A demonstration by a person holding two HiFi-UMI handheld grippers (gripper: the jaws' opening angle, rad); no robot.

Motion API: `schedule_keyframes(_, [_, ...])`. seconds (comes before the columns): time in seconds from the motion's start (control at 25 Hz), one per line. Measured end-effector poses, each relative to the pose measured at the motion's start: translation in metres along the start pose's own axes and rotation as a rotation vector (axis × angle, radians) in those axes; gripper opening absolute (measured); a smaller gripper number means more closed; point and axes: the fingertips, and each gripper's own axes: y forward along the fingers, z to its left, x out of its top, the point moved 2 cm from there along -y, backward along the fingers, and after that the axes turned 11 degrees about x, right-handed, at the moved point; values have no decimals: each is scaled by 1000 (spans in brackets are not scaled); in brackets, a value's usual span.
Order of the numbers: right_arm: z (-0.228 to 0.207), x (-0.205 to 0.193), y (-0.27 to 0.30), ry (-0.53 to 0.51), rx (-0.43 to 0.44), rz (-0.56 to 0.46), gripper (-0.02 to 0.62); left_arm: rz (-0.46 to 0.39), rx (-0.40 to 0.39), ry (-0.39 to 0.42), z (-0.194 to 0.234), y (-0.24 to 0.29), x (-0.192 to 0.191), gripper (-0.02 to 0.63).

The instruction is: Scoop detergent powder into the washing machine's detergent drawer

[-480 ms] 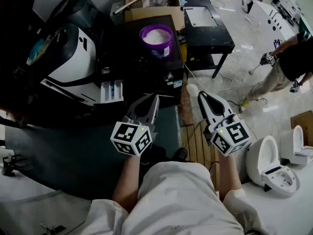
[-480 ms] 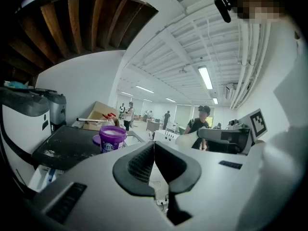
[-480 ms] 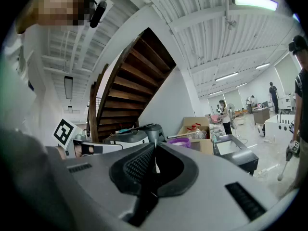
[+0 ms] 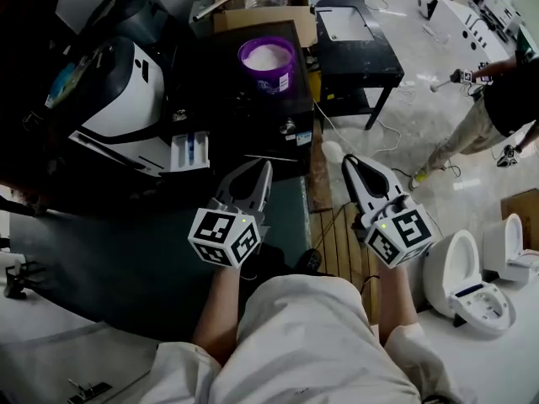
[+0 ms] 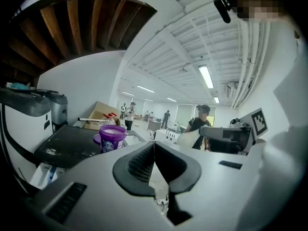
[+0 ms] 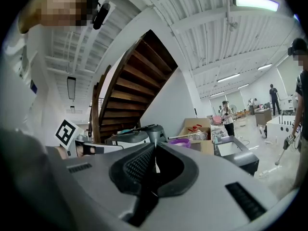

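Note:
A purple tub (image 4: 268, 61) of white powder stands on a black table (image 4: 244, 108), and also shows in the left gripper view (image 5: 112, 137). Left of the table is the white washing machine (image 4: 118, 99), its detergent drawer (image 4: 189, 151) pulled out. My left gripper (image 4: 264, 168) is shut and holds nothing, near the table's front edge below the drawer. My right gripper (image 4: 347, 163) hangs to the right of the table, shut on a white scoop (image 4: 332, 151) that sticks out past its tips. The left gripper view shows that scoop (image 5: 190, 139) at the right gripper's end.
A cardboard box (image 4: 261, 2) of bottles sits behind the tub. Right of it stands a second black table (image 4: 358, 45). A person (image 4: 497, 99) with a stick stands at the far right. White toilets (image 4: 472, 284) sit on the floor at the right. A cable (image 4: 354, 137) runs beside the table.
Both grippers have barely moved. The person at the far right has swung the stick upward.

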Motion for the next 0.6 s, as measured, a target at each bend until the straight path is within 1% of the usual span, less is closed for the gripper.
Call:
schedule_keyframes(0.12, [-1, 2, -2, 20, 4, -20, 12, 7, 11, 3, 0, -3, -2, 20])
schedule_keyframes(0.32, [-5, -3, -2, 22, 5, -4, 12, 25, 25, 14, 1, -6, -7, 20])
schedule_keyframes(0.6, [-10, -5, 9, 32, -4, 3, 14, 38, 15, 8, 8, 3, -9, 20])
